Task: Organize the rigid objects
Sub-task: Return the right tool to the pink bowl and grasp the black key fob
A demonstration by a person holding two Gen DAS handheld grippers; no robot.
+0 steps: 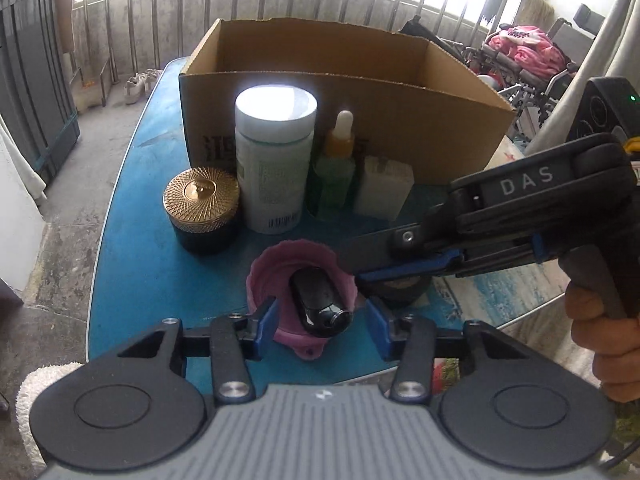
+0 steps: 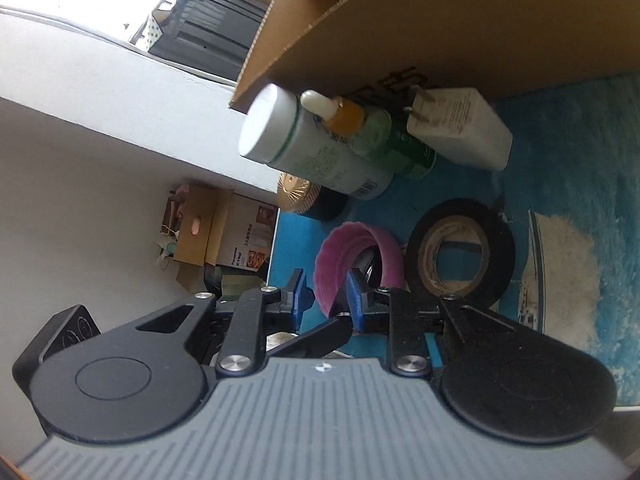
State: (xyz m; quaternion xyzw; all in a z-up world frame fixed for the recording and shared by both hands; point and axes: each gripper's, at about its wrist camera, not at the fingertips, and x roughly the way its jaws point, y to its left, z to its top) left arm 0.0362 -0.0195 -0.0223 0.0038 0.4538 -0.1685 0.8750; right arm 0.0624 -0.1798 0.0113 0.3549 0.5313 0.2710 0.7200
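Observation:
A pink fluted cup (image 1: 280, 268) stands on the blue table (image 1: 140, 264) with a glossy black object (image 1: 320, 304) lying in it. My left gripper (image 1: 322, 330) is open, one blue pad on each side of the cup's near part; neither pad presses the black object. My right gripper (image 1: 350, 266) reaches in from the right. In the right wrist view its narrow jaws (image 2: 328, 302) are shut on the cup's rim (image 2: 326, 280). A black tape roll (image 2: 460, 256) lies just beyond the cup, partly under the right gripper.
An open cardboard box (image 1: 340, 128) stands behind a row of items: a gold-lidded black jar (image 1: 200, 208), a tall white bottle (image 1: 274, 160), a green dropper bottle (image 1: 334, 168) and a white plug adapter (image 1: 382, 192). The table's edge (image 1: 96, 280) curves at the left.

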